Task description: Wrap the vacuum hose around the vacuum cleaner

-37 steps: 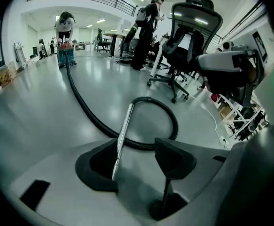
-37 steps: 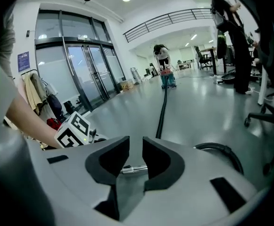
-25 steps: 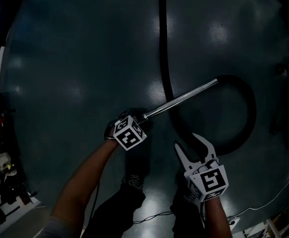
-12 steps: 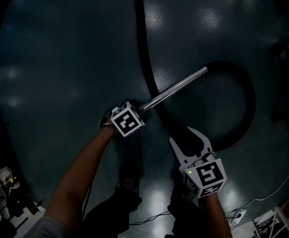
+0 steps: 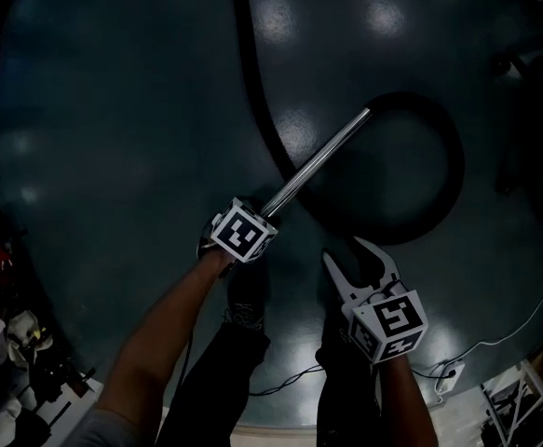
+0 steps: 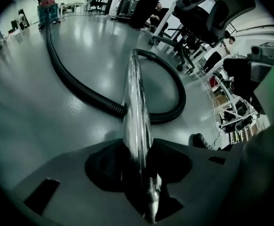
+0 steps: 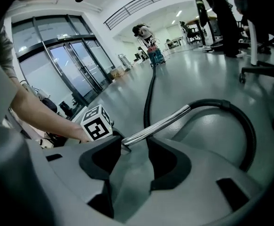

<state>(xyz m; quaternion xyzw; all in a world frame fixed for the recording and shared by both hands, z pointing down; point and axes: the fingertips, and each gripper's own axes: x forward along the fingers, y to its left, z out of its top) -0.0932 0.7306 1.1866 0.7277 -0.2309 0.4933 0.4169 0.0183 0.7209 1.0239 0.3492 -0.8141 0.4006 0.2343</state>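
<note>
A shiny metal wand [image 5: 318,161] lies slanted over the dark floor, its far end joined to the black ribbed hose [image 5: 439,170]. The hose curls in a loop and runs away to the vacuum cleaner [image 6: 47,6], also far off in the right gripper view [image 7: 153,46]. My left gripper [image 5: 266,214] is at the wand's near end. Its jaws are closing, and the wand [image 6: 136,98] runs between them, touching both sides. My right gripper [image 5: 359,264] hangs lower right of the wand, open, with only floor between its fingers [image 7: 129,159].
Office chairs [image 6: 202,13] and desks stand to the right of the hose loop, with a chair base [image 7: 263,69] close by it. A thin white cable [image 5: 522,319] trails over the floor at lower right. Glass doors [image 7: 66,69] stand to the left. The person's shoes [image 5: 248,296] are below the grippers.
The wand has swung to a steeper slant, its far end higher in the head view. The left gripper stays on its near end. The right gripper has barely moved.
</note>
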